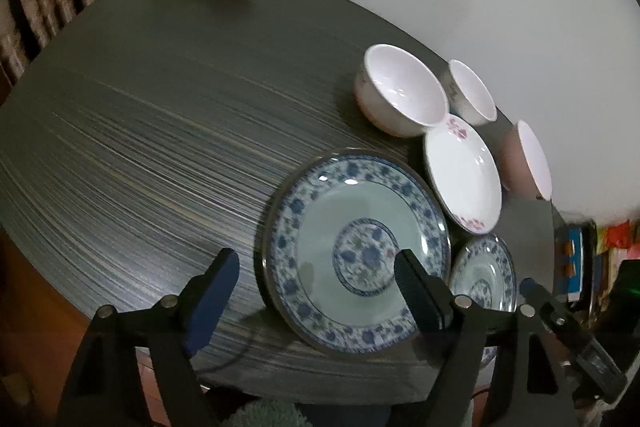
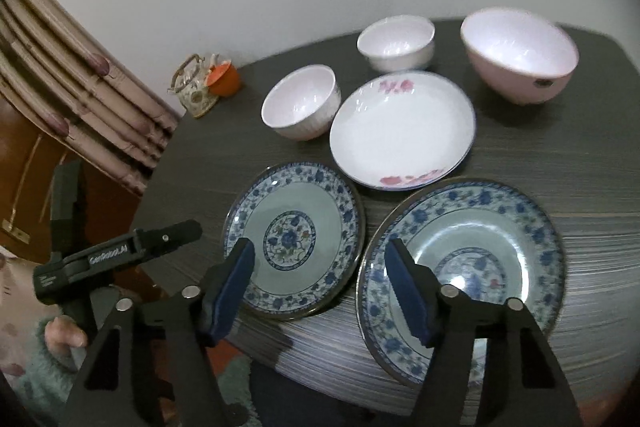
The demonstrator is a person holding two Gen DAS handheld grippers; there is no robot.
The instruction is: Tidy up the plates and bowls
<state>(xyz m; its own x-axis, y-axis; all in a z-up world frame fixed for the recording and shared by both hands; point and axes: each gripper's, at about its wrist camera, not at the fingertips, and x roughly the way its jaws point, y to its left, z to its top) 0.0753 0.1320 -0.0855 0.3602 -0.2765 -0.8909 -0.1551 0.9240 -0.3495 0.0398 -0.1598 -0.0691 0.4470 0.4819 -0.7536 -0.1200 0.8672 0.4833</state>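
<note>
Hovering both grippers at near edge of tabletop (image 1: 140,115), fingers spread, nothing pinched. Left gripper (image 1: 316,291) straddles rim of larger blue-and-white plate (image 1: 356,247); I judge that a line-up for rim pickup. Right gripper (image 2: 320,283) sits between that plate (image 2: 464,279) and smaller blue-and-white plate (image 2: 294,239), committed to neither. Both overhang near edge slightly, rims reachable. Pink-flowered white plate (image 2: 402,131) behind them; two small white bowls (image 2: 300,101) (image 2: 396,43) and big pink bowl (image 2: 520,55) toward far edge. Glossy glaze, likely slippery.
</note>
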